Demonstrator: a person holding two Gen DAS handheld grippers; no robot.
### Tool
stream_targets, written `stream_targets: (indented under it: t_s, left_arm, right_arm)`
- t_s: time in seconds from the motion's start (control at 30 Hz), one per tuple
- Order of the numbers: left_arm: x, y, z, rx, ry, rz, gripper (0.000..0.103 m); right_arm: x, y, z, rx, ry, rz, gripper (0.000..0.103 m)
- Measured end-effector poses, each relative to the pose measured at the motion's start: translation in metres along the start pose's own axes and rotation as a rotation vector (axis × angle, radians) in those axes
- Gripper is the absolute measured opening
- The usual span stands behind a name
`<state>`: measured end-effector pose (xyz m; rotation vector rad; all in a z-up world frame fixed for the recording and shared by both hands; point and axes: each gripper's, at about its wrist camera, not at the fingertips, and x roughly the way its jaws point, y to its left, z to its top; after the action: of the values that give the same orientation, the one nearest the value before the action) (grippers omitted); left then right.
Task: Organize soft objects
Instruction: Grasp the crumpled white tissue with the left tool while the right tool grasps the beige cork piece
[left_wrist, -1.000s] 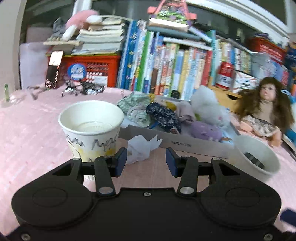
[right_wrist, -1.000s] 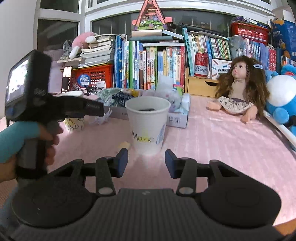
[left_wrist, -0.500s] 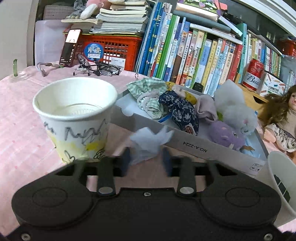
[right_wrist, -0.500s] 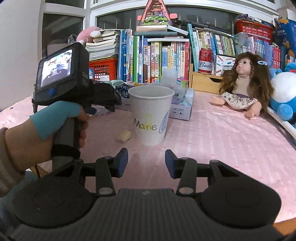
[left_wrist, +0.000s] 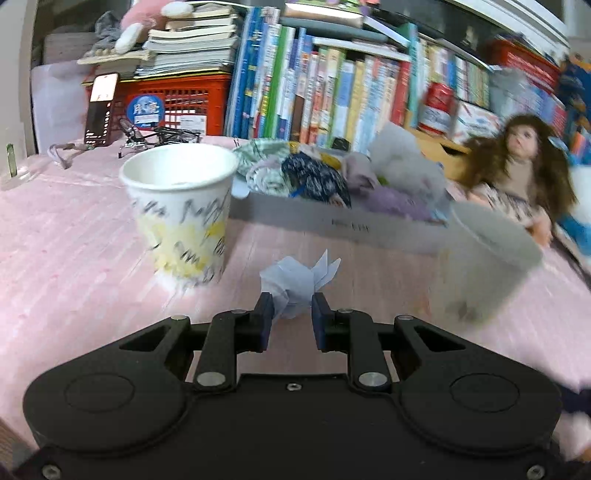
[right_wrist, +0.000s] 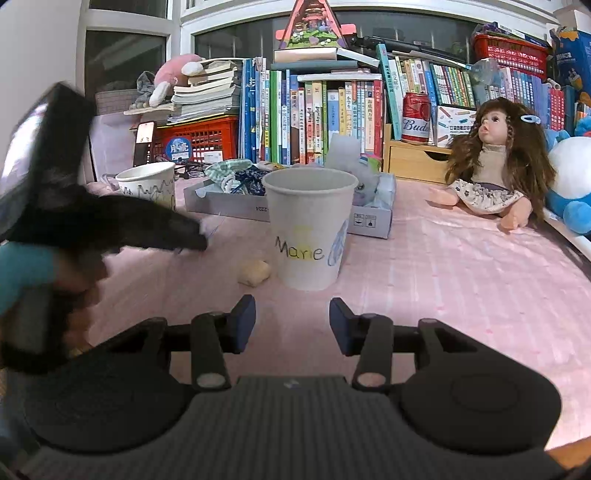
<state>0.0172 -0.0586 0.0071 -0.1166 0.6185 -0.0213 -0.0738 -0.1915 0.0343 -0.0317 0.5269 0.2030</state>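
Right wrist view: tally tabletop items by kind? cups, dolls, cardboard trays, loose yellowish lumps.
Paper cups: 2, the "Marie" cup and the scribbled cup
Dolls: 1, the long-haired doll
Cardboard trays: 1, the tray of soft things
Yellowish lumps: 1, the lump beside the "Marie" cup
Total: 5

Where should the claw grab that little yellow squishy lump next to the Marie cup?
Probably across the middle of the yellow lump, coming down from above. It lies low and flat on the pink table, with the Marie cup close on its right, so pinching front to back should avoid bumping the cup. The right claw is open and nearest.
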Motion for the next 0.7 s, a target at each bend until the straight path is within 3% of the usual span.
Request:
stream_targets:
  t_s: [0.47, 0.7]
  left_arm:
    - [-0.039, 0.043, -0.023, 0.067, -0.019, -0.029, 0.025]
    - [-0.045, 0.058, -0.025, 0.043, -0.043, -0.026, 0.042]
  right_arm:
    - [0.033, 0.029, 0.011, -0.006, 0.013, -0.005, 0.051]
    - [0.046, 0.042, 0.017, -0.007, 0.013, -0.041, 0.051]
